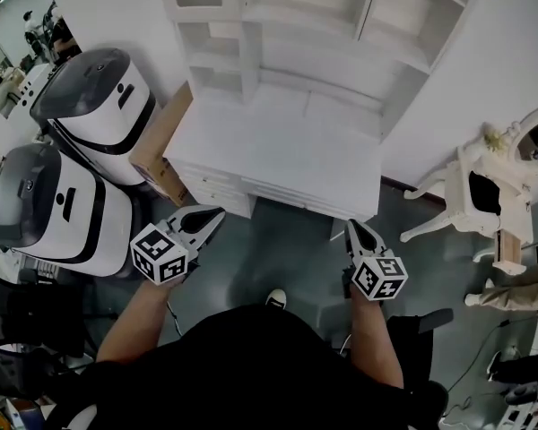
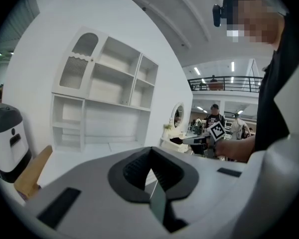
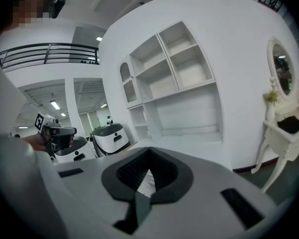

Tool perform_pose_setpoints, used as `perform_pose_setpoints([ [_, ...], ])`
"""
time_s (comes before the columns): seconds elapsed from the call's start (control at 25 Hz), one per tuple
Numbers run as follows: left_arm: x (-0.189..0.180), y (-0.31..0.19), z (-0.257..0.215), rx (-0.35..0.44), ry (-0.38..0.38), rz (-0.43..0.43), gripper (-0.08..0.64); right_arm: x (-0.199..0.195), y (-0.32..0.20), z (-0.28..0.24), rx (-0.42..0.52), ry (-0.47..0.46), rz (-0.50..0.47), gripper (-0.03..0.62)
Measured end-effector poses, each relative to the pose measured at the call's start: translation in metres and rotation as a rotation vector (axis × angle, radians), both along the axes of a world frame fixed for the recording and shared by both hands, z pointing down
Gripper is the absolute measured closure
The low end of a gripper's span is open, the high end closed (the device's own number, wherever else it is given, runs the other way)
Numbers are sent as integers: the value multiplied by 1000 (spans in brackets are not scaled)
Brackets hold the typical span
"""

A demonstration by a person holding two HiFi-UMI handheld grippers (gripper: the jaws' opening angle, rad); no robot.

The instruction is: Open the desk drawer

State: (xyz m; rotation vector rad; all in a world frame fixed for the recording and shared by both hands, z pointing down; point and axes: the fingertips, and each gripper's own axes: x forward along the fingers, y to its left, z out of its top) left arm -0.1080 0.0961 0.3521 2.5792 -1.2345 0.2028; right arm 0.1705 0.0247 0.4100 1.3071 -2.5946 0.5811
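The white desk [image 1: 278, 146] with a shelf hutch [image 1: 323, 16] stands against the wall ahead. Its drawer fronts [image 1: 291, 195] run along the near edge, all closed. My left gripper [image 1: 215, 213] hovers over the floor just short of the desk's left front corner, its jaws shut and empty. My right gripper [image 1: 352, 226] hangs near the desk's right front corner, also shut with nothing in it. Neither touches the desk. The left gripper view shows my left gripper [image 2: 150, 152] facing the desk top [image 2: 89, 156]. The right gripper view has my right gripper [image 3: 149, 153] facing the desk top [image 3: 189, 141].
Two white-and-grey machines [image 1: 99, 106] [image 1: 58, 206] stand left of the desk, with a brown cardboard box [image 1: 161, 146] wedged between them and it. A white vanity table with a mirror [image 1: 493, 186] stands at the right. Grey floor lies under the grippers.
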Motion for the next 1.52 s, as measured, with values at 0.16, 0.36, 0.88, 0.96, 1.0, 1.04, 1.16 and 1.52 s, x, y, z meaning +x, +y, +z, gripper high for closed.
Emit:
perform_pose_setpoints([
  [0.16, 3, -22, 3, -19, -14, -34, 551, -5, -31, 6, -13, -19, -43, 591],
  [0.36, 7, -38, 9, -36, -19, -68, 551, -25, -58, 17, -38, -43, -116, 591],
  [0.88, 4, -74, 37, -93, 20, -4, 551, -42, -56, 53, -147, -24, -115, 591],
  [0.96, -1, -87, 41, -97, 38, 17, 551, -45, -60, 52, -144, -13, -86, 591],
  [1.0, -4, -94, 44, -102, 47, 27, 551, -46, -63, 49, -139, -9, -71, 591],
  [1.04, -8, -101, 46, -108, 54, 39, 552, -48, -65, 46, -134, -5, -54, 591],
  [1.16, -19, -126, 45, -104, 46, 94, 551, -55, -73, 36, -122, 9, -3, 591],
  [1.52, -24, -184, 47, -86, 21, 290, 551, -83, -101, 22, -92, 13, 133, 591],
])
